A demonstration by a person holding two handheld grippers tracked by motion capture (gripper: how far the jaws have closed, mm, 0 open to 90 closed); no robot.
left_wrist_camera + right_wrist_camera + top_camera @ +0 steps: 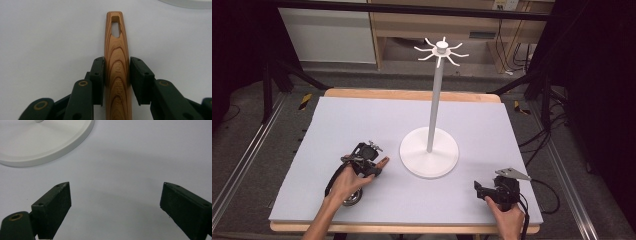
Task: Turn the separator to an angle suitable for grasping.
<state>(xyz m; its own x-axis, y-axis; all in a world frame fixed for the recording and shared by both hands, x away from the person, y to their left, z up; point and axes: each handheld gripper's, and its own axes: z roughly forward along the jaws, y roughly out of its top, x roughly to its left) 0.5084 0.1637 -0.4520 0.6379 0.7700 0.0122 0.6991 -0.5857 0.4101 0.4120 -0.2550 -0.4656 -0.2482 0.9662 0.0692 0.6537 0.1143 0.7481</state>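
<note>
A wooden handle [117, 65] with a slot-shaped hanging hole near its tip lies on the pale mat. My left gripper [117, 61] is shut on it, one pad pressing on each side of its middle. In the high view the handle's tip [383, 160] pokes out of the left gripper [373, 169] toward the stand's base. A round metal piece [353, 196] shows by the left wrist; the hand hides whether it joins the handle. My right gripper [115, 195] is open with only bare mat between its fingers, and rests at the front right [479, 189].
A white stand rises from a round base [429, 151] at the table's middle, with a thin pole and a crown of hooks [441, 50] on top. Its base edge [50, 147] lies ahead-left of the right gripper. The mat [362, 120] covers a wooden table.
</note>
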